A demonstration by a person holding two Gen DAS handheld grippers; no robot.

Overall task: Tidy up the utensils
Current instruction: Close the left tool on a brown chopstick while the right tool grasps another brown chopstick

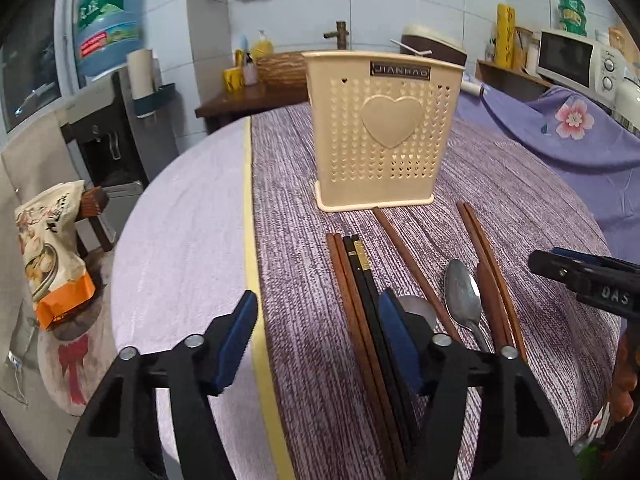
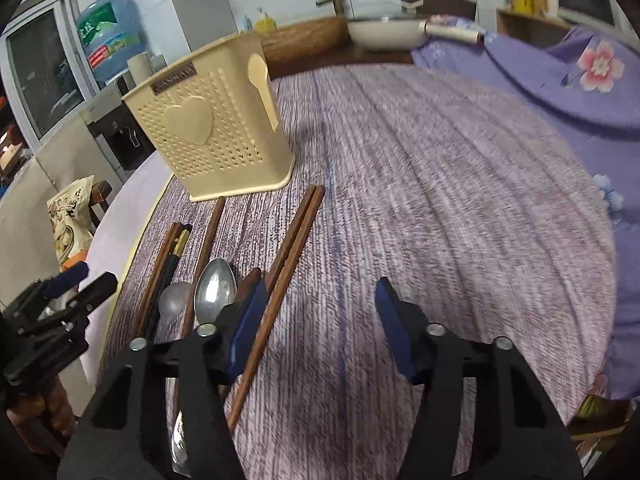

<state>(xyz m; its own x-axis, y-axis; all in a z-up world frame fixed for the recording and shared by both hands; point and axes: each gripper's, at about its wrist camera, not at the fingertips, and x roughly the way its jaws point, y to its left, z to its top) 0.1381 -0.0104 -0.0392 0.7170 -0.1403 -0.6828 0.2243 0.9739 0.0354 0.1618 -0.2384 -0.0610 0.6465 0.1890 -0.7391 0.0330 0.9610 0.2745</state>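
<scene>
A cream perforated utensil holder point(image 1: 380, 132) point(image 2: 216, 132) stands upright on the striped purple cloth. In front of it lie a brown and a black pair of chopsticks point(image 1: 352, 280), a single brown chopstick point(image 1: 412, 256), a metal spoon point(image 1: 462, 300) point(image 2: 214, 288), a paler spoon point(image 2: 174, 300) and another brown pair point(image 1: 488, 264) point(image 2: 292, 240). My left gripper point(image 1: 318, 336) is open low over the left chopsticks, which run just inside its right pad. My right gripper point(image 2: 320, 328) is open, with the right brown pair just inside its left pad.
The round table's edge point(image 1: 132, 240) curves off at the left, with a printed food bag point(image 1: 52, 256) on a chair beyond it. A purple floral cloth point(image 2: 560, 92) covers the right side. A pan point(image 2: 384, 32), a water bottle point(image 1: 108, 24) and a microwave point(image 1: 576, 60) stand behind.
</scene>
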